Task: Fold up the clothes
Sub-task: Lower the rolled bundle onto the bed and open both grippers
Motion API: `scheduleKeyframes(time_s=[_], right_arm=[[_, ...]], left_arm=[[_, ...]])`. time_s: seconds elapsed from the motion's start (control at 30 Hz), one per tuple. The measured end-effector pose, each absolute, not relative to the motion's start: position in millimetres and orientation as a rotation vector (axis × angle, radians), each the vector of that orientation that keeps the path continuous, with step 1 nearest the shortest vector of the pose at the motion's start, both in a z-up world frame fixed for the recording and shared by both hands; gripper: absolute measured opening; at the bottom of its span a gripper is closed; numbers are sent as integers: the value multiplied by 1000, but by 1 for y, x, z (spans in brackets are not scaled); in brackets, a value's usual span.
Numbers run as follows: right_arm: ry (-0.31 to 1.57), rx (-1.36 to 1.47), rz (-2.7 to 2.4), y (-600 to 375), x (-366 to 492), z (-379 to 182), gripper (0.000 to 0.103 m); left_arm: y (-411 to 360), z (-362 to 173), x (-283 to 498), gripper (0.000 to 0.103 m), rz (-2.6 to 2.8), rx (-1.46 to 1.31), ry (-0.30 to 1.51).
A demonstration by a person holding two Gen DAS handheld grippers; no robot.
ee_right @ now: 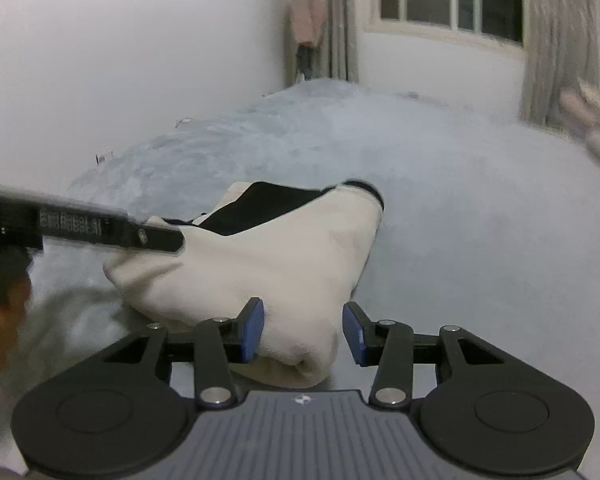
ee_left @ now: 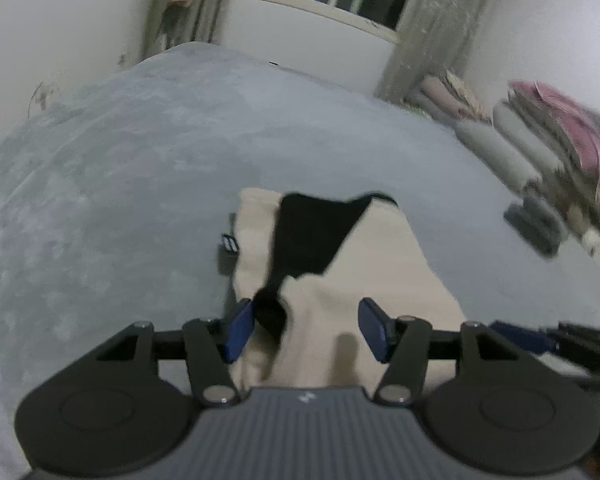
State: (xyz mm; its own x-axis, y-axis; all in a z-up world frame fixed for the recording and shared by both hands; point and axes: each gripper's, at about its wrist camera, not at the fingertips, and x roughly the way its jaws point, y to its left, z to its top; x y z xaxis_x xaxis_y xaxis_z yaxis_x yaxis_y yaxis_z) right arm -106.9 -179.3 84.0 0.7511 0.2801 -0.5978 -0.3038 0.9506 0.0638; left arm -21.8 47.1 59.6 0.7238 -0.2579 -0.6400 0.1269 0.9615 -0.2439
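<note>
Left gripper [ee_left: 306, 330] tilted down, jaws apart, cream garment [ee_left: 364, 264]

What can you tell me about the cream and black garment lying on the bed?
The cream garment looks like soft fleece with a black panel and dark trim at its far edge. It lies folded into a thick bundle on the grey bedspread. Its near edge sits between the open blue pads of the left gripper, and its rounded fold between those of the right gripper; neither set of pads clamps it.

Cream garment [ee_right: 284, 256] between parted tongs [ee_right: 303, 334]
</note>
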Motion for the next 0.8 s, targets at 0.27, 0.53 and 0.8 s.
scheduleKeyframes(time_s=[0.27, 0.53, 0.8], right_arm=[[793, 255, 344, -207, -86, 63, 54], [832, 493, 393, -230, -75, 44, 68], [829, 586, 408, -229, -72, 38, 61]], left_arm=[[40, 40, -15, 64, -161, -150, 791], [56, 30, -9, 69, -187, -250, 831], [63, 26, -7, 64, -214, -309, 844]])
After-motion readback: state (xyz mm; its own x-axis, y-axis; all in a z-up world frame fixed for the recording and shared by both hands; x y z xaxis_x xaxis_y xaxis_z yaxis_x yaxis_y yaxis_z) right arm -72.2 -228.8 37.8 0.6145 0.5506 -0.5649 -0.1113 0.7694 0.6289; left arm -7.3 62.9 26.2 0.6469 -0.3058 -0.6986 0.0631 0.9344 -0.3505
